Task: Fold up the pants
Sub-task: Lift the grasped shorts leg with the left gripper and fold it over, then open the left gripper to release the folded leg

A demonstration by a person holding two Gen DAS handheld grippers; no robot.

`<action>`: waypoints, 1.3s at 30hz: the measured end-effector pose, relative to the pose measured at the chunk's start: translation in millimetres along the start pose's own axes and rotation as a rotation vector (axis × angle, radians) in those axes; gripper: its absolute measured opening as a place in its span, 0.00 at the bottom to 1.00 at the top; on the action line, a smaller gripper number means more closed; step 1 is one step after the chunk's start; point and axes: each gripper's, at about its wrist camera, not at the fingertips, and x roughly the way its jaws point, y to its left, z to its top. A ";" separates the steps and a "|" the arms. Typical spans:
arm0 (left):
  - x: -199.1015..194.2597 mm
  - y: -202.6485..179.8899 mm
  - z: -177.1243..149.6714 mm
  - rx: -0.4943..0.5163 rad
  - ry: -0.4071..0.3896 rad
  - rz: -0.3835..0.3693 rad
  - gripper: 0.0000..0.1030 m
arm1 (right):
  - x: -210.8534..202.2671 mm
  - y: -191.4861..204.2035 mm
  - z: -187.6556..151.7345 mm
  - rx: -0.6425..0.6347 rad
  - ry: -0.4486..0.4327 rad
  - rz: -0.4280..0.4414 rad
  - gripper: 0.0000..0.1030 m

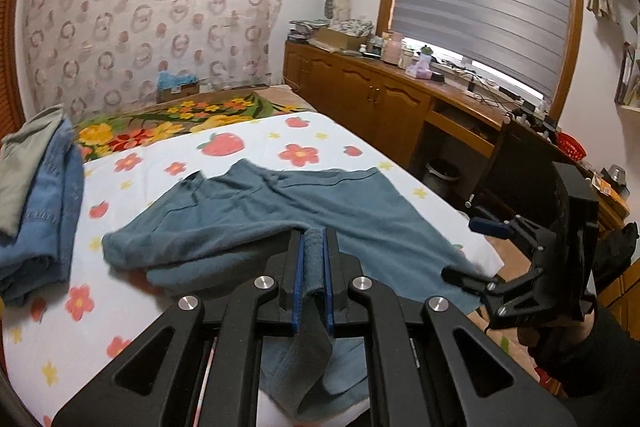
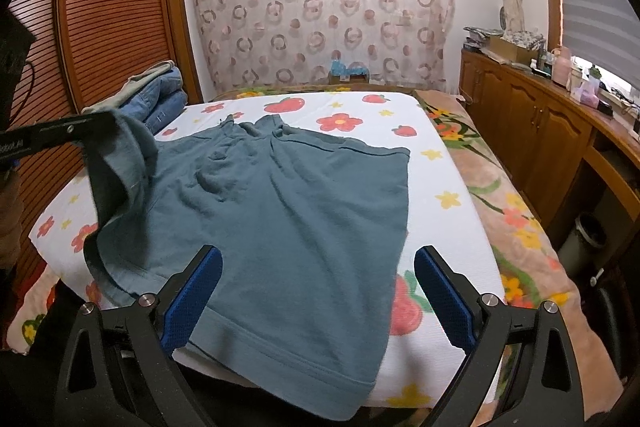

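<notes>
Left wrist | left gripper (image 1: 315,247) is clamped on pants (image 1: 256,211) hem between its fingers | right gripper (image 2: 316,291) is held apart, empty | risk: hem may be slipped if dragged.

Pants (image 2: 280,211) hem under left gripper (image 1: 314,239), btm edge cut off

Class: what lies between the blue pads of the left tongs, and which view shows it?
A fold of the teal pants, clamped by the left tongs; the left wrist view shows it.

We see a white sheet with strawberries and flowers (image 2: 432,131), a pile of folded blue denim clothes (image 1: 44,211), a wooden cabinet (image 1: 372,103) and a circle-patterned curtain (image 2: 320,15)
</notes>
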 end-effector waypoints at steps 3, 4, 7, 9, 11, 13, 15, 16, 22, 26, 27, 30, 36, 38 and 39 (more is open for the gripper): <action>7.1 -9.2 4.0 0.013 0.003 -0.008 0.09 | -2.3 -2.2 -1.0 0.003 -0.001 0.000 0.94; 9.4 -12.4 4.7 0.019 0.006 0.000 0.09 | -3.0 -2.8 -0.6 0.005 -0.002 0.000 0.94; 13.6 -12.1 2.0 0.014 0.016 0.020 0.09 | -4.1 -4.1 -0.6 0.010 -0.008 0.000 0.94; 14.0 -10.7 0.2 0.007 0.024 0.032 0.10 | -3.5 -5.1 -1.0 0.016 -0.011 0.001 0.94; 11.3 -7.9 -2.6 0.004 0.024 0.052 0.21 | -1.6 -5.1 -0.9 0.020 -0.012 0.005 0.94; 8.4 -4.1 -4.6 0.001 0.021 0.064 0.29 | 1.4 -3.5 0.1 0.019 -0.011 0.006 0.94; 1.6 2.9 -7.5 -0.011 0.009 0.086 0.42 | 4.0 -1.6 0.5 0.020 -0.009 0.010 0.94; -1.0 5.8 -8.7 -0.018 0.004 0.091 0.45 | 4.4 -1.3 1.4 0.020 -0.009 0.013 0.94; -6.7 25.0 -22.3 -0.033 0.028 0.126 0.68 | 10.2 7.5 5.8 0.002 -0.006 0.026 0.91; -4.1 37.4 -35.5 -0.074 0.038 0.130 0.84 | 14.1 13.4 8.1 -0.017 0.000 0.039 0.87; -2.6 39.2 -40.2 -0.077 0.045 0.146 0.84 | 14.8 14.9 8.5 -0.021 0.002 0.043 0.86; 0.1 42.2 -49.1 -0.087 0.055 0.160 0.84 | 18.3 17.6 10.8 -0.033 0.006 0.056 0.82; 9.8 43.9 -66.4 -0.090 0.105 0.160 0.84 | 24.7 19.5 16.7 -0.047 0.004 0.083 0.71; 13.8 43.4 -72.0 -0.092 0.123 0.159 0.84 | 27.2 19.4 18.3 -0.046 0.005 0.098 0.67; 16.7 43.0 -75.2 -0.092 0.137 0.162 0.84 | 27.0 21.8 17.1 -0.046 0.005 0.104 0.64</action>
